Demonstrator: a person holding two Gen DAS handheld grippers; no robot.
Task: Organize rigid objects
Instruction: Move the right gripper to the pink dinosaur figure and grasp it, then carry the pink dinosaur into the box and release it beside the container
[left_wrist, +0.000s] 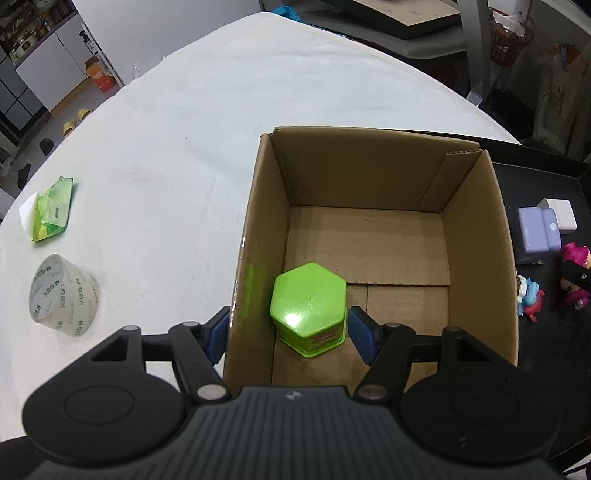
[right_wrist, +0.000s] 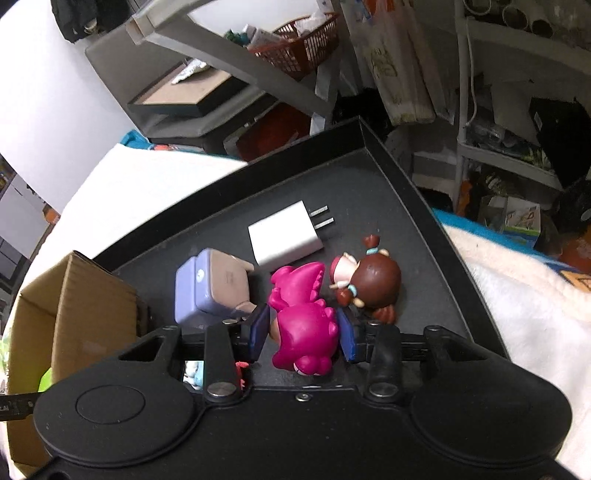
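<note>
Left wrist view looks down into a cardboard box (left_wrist: 354, 177) standing on a white-covered table (left_wrist: 177, 155). A green six-sided tub (left_wrist: 308, 308) sits on the box floor in the near left corner, close to the wall. The left gripper (left_wrist: 288, 332) hangs over it with its blue pads spread wide, one outside the box wall and the other just beside the tub, so nothing is gripped; the tub looks set down, which I take as that item already sorted. It is glossy plastic with a flat lid and a red label on its side. A tape roll (left_wrist: 62, 295) and a green packet (left_wrist: 53, 208) lie well apart on the cloth, outside the box.

Right wrist view shows a black tray (right_wrist: 402, 177) beside the box. The right gripper (right_wrist: 301, 328) has its pads pressed against both flanks of a magenta dinosaur toy (right_wrist: 304, 317), clamped on it, presumably to carry it over to the box. The toy is smooth, hard and shiny, with a toothed mouth. Touching it is a brown-haired doll (right_wrist: 373, 280); a purple box (right_wrist: 207, 284) and a white charger (right_wrist: 284, 236) lie near on the tray
</note>
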